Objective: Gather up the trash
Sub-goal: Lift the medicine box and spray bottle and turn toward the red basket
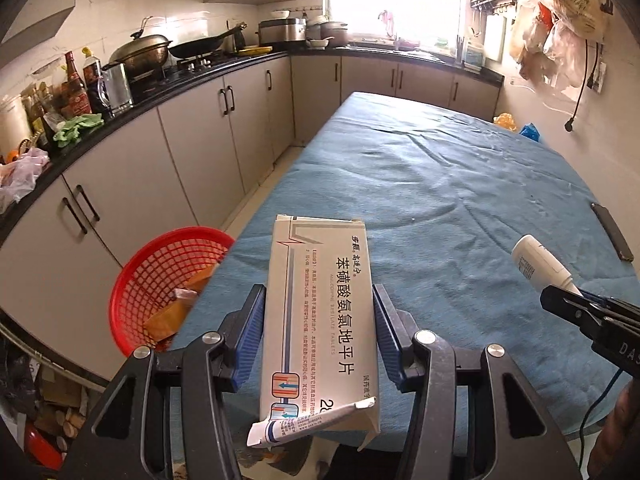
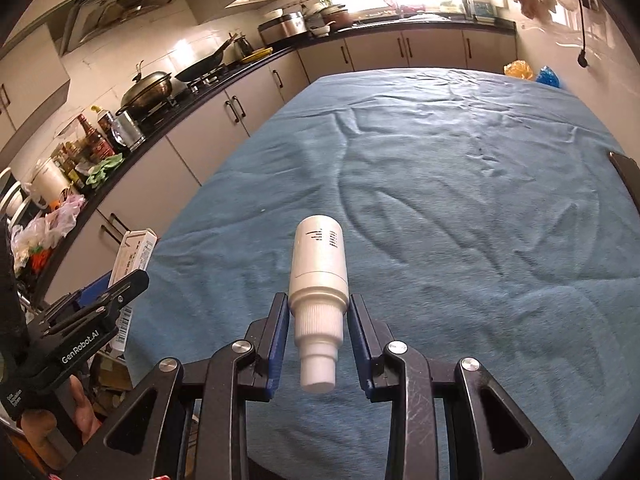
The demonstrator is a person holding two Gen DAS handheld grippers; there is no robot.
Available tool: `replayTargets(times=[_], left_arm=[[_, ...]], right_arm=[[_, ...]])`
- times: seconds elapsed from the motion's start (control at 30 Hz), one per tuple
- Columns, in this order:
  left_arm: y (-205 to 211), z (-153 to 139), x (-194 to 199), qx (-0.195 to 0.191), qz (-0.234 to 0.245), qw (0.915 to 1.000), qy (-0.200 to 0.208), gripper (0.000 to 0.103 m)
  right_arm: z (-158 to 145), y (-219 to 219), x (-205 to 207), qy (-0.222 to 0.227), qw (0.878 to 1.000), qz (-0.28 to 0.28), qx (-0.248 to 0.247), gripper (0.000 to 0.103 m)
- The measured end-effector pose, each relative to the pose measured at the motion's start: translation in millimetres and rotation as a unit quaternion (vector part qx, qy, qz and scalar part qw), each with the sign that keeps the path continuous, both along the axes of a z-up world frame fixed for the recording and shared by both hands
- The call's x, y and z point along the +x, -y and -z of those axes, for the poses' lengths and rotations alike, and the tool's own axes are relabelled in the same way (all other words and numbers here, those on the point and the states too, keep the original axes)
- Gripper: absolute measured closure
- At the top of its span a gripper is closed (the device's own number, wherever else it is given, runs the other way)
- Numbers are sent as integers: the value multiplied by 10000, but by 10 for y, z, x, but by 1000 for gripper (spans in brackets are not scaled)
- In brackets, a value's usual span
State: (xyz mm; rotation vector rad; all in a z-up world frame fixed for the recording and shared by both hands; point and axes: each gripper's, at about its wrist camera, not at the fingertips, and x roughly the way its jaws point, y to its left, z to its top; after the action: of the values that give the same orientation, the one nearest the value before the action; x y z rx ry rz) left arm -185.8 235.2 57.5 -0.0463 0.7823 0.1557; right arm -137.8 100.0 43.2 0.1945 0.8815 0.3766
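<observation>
My left gripper (image 1: pixel 319 300) is shut on a white medicine box (image 1: pixel 318 312) with Chinese print, its torn flap hanging toward the camera, held over the near left edge of the blue-clothed table (image 1: pixel 460 184). A red mesh basket (image 1: pixel 160 280) stands below to the left, with cardboard scraps inside. My right gripper (image 2: pixel 319 308) is shut on a white plastic bottle (image 2: pixel 319 276), gripped near its neck with the base pointing away. In the left wrist view the bottle (image 1: pixel 536 262) and right gripper (image 1: pixel 576 304) appear at the right. The right wrist view shows the box (image 2: pixel 130 258) and left gripper (image 2: pixel 116 300) at the left.
A dark phone (image 1: pixel 612 236) lies near the table's right edge. A kitchen counter (image 1: pixel 132 108) with woks, bottles and a green cloth runs along the left. Plastic bags (image 1: pixel 560 28) hang on the right wall. Clutter sits on the floor at lower left.
</observation>
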Motion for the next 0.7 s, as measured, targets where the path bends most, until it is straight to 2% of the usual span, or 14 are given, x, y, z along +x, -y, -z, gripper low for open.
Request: replayTargets(times=[0.3, 0.7], left_arm=[[-75, -29, -133, 263, -81, 9996, 100, 52], [-215, -79, -267, 248, -183, 9993, 217, 52]], right_arm=[[-33, -228, -114, 220, 9996, -153, -53, 71], [-70, -493, -243, 463, 9981, -387, -108, 71]])
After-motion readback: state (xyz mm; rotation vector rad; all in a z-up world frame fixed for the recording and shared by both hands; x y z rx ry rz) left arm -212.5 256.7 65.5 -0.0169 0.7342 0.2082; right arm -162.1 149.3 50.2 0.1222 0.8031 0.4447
